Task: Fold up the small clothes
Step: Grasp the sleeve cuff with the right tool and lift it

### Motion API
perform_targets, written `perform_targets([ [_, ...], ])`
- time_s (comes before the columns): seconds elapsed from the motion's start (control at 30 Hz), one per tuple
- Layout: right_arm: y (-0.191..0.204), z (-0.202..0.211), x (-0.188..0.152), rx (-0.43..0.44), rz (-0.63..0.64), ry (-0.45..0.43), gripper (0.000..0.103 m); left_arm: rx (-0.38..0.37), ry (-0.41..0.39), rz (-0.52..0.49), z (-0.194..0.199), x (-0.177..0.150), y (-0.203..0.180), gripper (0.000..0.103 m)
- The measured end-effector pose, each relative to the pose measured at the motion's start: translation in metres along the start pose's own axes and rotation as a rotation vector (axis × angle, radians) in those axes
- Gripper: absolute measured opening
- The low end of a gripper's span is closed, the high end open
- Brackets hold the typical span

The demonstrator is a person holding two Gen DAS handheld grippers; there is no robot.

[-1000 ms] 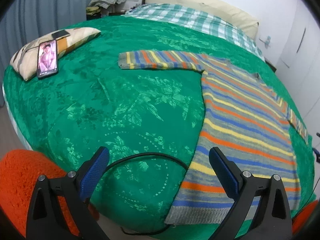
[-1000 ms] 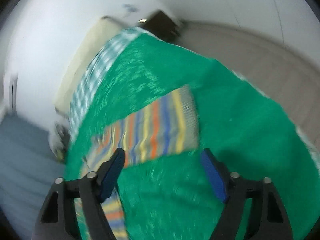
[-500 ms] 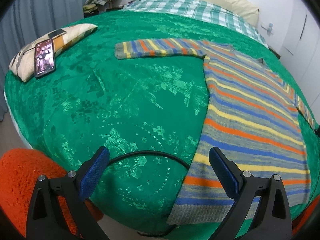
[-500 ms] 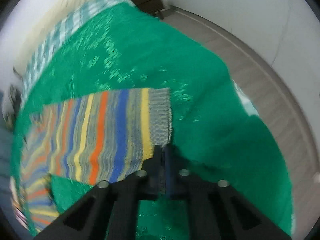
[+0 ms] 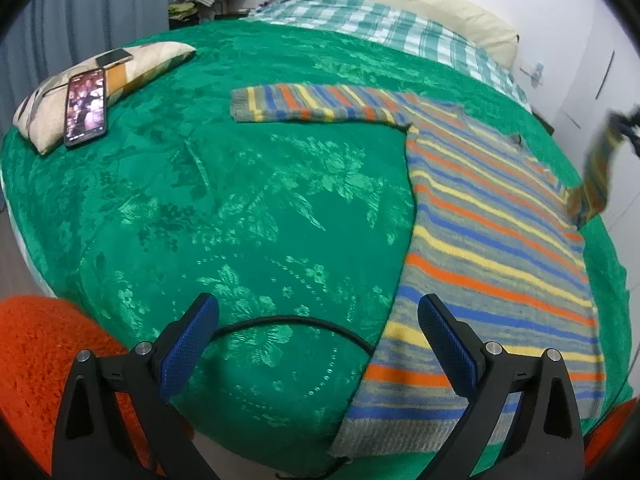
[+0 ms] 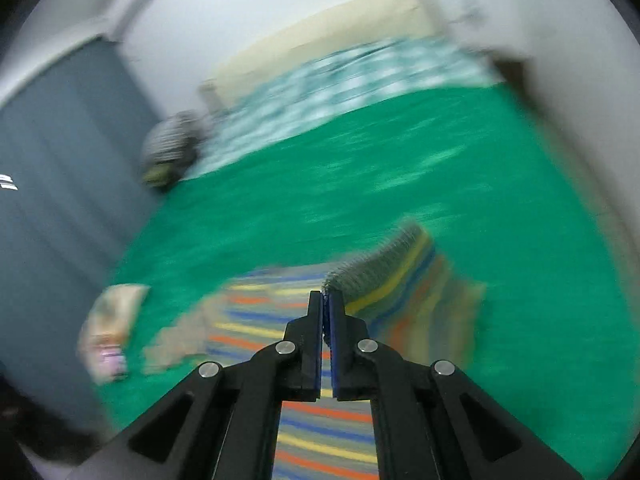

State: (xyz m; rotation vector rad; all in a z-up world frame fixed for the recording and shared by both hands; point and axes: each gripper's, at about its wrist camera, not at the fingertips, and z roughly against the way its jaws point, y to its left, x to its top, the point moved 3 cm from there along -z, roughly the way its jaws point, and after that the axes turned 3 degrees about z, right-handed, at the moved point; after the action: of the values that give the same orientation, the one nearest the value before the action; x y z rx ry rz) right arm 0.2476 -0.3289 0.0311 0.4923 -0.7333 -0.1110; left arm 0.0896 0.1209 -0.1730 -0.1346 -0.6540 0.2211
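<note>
Striped knitted sweater in grey, blue, orange and yellow — lies flat on the green floral bedspread, body toward the near edge, one sleeve spread out to the side. Right gripper: fingers, spread wide a second ago, are now clenched on the grey ribbed cuff of the other sleeve, which has come up off the bed and hangs from the grip; the jaws have just eased slightly, cloth still between them. Judged: first sleeve fold begun, not yet laid across the body. Left gripper: fingers released, holding nothing, above the near bed edge and a black cable. Right wrist view heavily blurred; the lifted sleeve in the left view is smeared — its fold line cannot be made out.
</note>
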Motion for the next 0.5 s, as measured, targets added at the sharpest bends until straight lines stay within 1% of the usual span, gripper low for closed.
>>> perform_targets([
  [0.03, 0.009, -0.021, -0.002, 0.063, -0.021, 0.04, 0.033, 0.002, -0.001, 0.007, 0.0, 0.0, 0.002, 0.1],
  [0.07, 0.016, -0.036, -0.007, 0.094, -0.045, 0.066, 0.061, 0.002, -0.001, 0.013, 0.0, 0.001, 0.004, 0.1],
  [0.1, 0.019, -0.045, -0.01, 0.125, -0.066, 0.061, 0.064, 0.001, 0.001, 0.02, 0.0, 0.001, 0.006, 0.1],
  [0.17, 0.021, -0.054, -0.015, 0.152, -0.078, 0.053, 0.064, -0.002, 0.004, 0.041, 0.0, 0.002, 0.01, 0.1],
  [0.23, 0.014, -0.049, -0.028, 0.123, -0.087, 0.046, 0.064, -0.008, 0.009, 0.063, -0.002, 0.004, 0.013, 0.1],
  [0.3, 0.0, -0.042, -0.042, 0.074, -0.102, 0.042, 0.064, -0.012, 0.012, 0.073, -0.003, 0.005, 0.013, 0.1],
  [0.37, -0.024, -0.03, -0.06, -0.004, -0.116, 0.042, 0.064, -0.012, 0.01, 0.069, -0.004, 0.005, 0.01, 0.1],
  [0.43, -0.048, -0.021, -0.072, -0.068, -0.112, 0.047, 0.065, -0.009, 0.006, 0.053, -0.003, 0.004, 0.007, 0.1],
  [0.5, -0.068, -0.014, -0.096, -0.144, -0.093, 0.07, 0.065, 0.0, -0.001, 0.029, -0.002, 0.003, 0.004, 0.1],
])
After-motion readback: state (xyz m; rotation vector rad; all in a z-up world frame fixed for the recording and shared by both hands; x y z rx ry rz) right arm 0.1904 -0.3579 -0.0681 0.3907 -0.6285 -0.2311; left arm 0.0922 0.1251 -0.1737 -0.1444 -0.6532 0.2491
